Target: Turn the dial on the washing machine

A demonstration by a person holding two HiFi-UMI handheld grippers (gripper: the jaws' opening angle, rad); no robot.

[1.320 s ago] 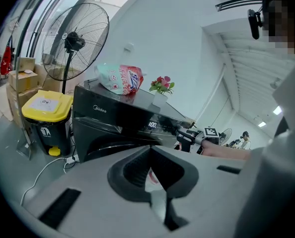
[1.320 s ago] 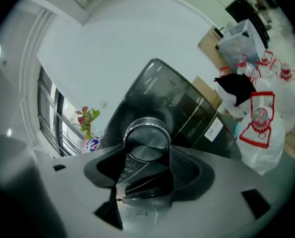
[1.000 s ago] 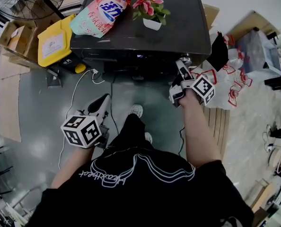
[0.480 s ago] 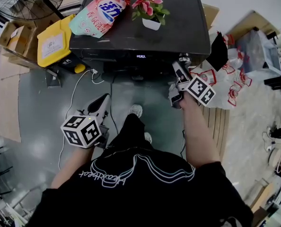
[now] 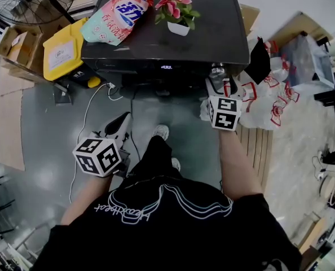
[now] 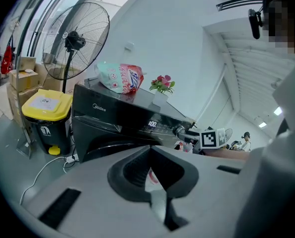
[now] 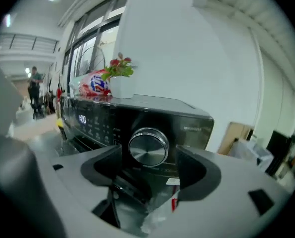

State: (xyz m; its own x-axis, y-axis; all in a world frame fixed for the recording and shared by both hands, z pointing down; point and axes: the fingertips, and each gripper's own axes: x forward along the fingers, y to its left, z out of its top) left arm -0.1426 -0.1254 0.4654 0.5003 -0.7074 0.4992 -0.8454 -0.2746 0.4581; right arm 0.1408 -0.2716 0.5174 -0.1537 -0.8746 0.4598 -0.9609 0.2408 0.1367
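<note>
Chrome dial (image 7: 148, 148) sits at the right end of the washing machine's (image 5: 173, 33) front panel, between the right gripper's (image 7: 148, 163) jaws, which have just been opening and stand spread, clear of its rim. Any further turn probably needs a square re-grip. The left gripper (image 6: 150, 170) hangs pressed together, empty.

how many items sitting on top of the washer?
2 on the washing machine: a detergent bag at the left of its top, and a small potted flower plant near the middle. None seems hidden.

Black short-sleeved T-shirt (image 5: 156, 244), white outline graphic (image 5: 167, 199) and script lettering printed across it; black trousers (image 5: 156, 151); pale grey-white shoes (image 5: 162, 131).
</note>
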